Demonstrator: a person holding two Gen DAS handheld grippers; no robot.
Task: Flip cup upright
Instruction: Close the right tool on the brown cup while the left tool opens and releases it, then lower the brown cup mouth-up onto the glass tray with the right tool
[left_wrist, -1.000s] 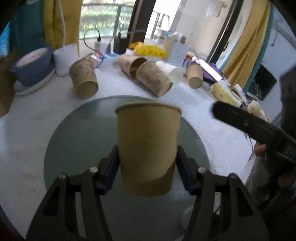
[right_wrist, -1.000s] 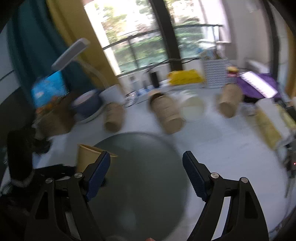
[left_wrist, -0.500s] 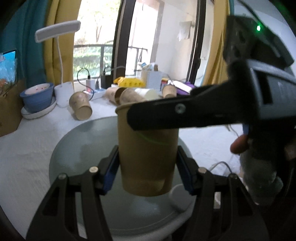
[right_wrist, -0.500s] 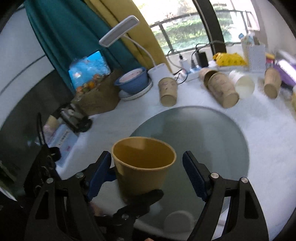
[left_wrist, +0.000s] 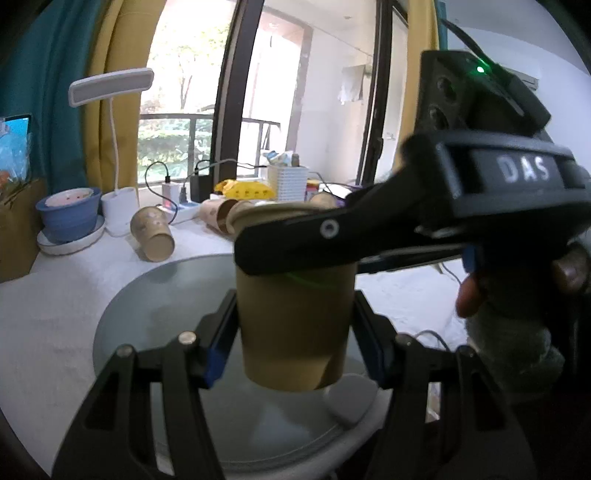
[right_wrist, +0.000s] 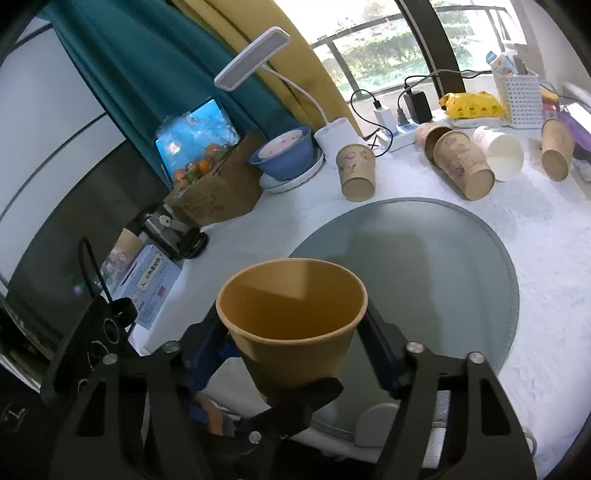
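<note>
Left wrist view shows the paper cup (left_wrist: 293, 325) upright, mouth up, pinched at its lower wall between the blue pads of the left gripper (left_wrist: 293, 347), held above a round grey glass turntable (left_wrist: 147, 325). The right gripper (right_wrist: 299, 350) reaches in across the cup's rim; in its own view its two fingers lie against the upper wall on either side, clamped on the cup just under the rim.

The turntable sits on a white textured tablecloth (right_wrist: 554, 266). Behind it several other paper cups (right_wrist: 463, 168) lie on their sides, one of them white, and one brown cup (right_wrist: 356, 171) lies apart to the left. Further back stand a blue bowl (right_wrist: 286, 153) on a white plate, a white desk lamp (right_wrist: 253, 59), a power strip with chargers, a yellow packet and a white perforated basket (right_wrist: 521, 96). A cardboard box (right_wrist: 218, 195) sits at the table's left edge. Teal and mustard curtains (right_wrist: 147, 66) frame a large window with greenery and a railing outside.
</note>
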